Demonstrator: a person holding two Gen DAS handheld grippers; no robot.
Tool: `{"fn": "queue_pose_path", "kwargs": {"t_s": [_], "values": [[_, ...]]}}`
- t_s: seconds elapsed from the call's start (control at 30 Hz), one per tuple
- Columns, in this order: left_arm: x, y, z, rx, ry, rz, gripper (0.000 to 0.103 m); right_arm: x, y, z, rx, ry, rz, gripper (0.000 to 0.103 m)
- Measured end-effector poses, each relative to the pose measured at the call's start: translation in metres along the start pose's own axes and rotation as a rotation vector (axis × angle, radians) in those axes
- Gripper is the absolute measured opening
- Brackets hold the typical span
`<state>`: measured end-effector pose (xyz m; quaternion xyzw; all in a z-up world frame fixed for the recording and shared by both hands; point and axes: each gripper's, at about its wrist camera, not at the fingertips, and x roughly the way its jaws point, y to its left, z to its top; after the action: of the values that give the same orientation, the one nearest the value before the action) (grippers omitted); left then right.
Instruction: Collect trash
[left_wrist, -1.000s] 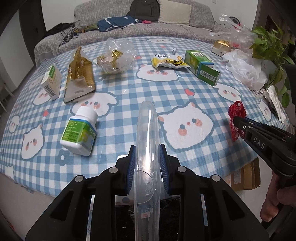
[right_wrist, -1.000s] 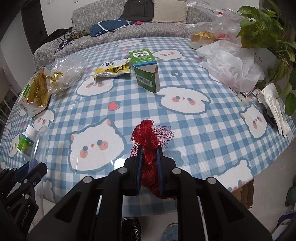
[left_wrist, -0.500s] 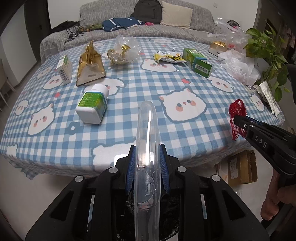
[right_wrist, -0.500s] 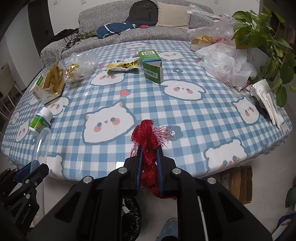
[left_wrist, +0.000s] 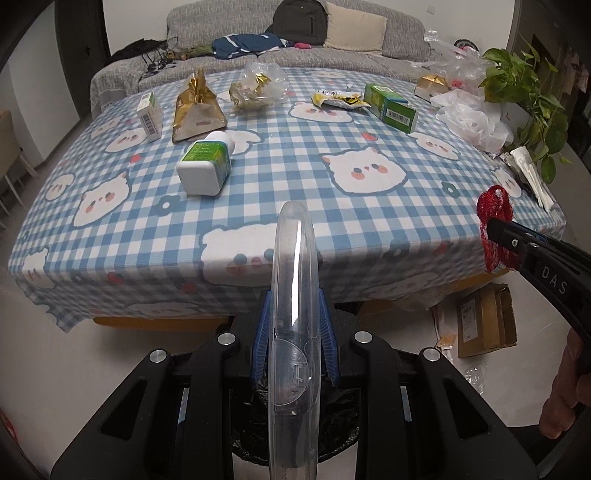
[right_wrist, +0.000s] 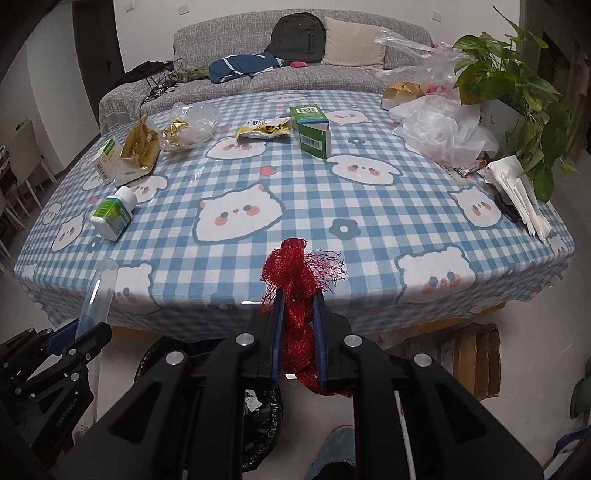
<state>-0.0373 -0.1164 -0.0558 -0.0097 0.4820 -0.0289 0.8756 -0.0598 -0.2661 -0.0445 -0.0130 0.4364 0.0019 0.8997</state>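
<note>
My left gripper (left_wrist: 293, 325) is shut on a clear plastic tube (left_wrist: 293, 258) that sticks up between its blue pads; in the right wrist view the tube (right_wrist: 99, 284) shows at the lower left. My right gripper (right_wrist: 298, 306) is shut on a red mesh net (right_wrist: 291, 266), which the left wrist view shows as the net (left_wrist: 493, 205) at the right edge. Both grippers hang off the near edge of the checked table (left_wrist: 258, 229). A bin with a black bag (left_wrist: 340, 424) lies below them, mostly hidden by the fingers.
On the table lie a white bottle with a green label (left_wrist: 205, 164), a gold bag (left_wrist: 195, 107), a small white box (left_wrist: 149, 116), a crumpled clear wrapper (left_wrist: 258, 86), a yellow wrapper (left_wrist: 338, 99), a green box (left_wrist: 391, 107) and white bags (left_wrist: 472, 122). A cardboard box (left_wrist: 484, 321) sits on the floor.
Both grippers have drawn back from over the table to beyond its near edge, each keeping its hold. The floor and the black-lined bin have come into view below.
</note>
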Motion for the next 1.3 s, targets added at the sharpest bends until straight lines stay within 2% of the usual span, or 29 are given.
{"fn": "queue_pose_path", "kwargs": {"t_s": [0.63, 0.93, 1.3], "values": [[0.019, 0.015, -0.071, -0.054, 0.079, 0.0, 0.025, -0.008, -0.006, -0.078, -0.006, 0.033, 0.014, 0.013], [0.038, 0.002, -0.101, -0.038, 0.093, 0.009, 0.025, 0.017, -0.006, -0.11, -0.039, 0.076, 0.002, 0.013], [0.066, -0.007, -0.119, -0.044, 0.117, 0.012, 0.025, 0.054, -0.009, -0.143, -0.045, 0.13, -0.016, 0.013]]}}
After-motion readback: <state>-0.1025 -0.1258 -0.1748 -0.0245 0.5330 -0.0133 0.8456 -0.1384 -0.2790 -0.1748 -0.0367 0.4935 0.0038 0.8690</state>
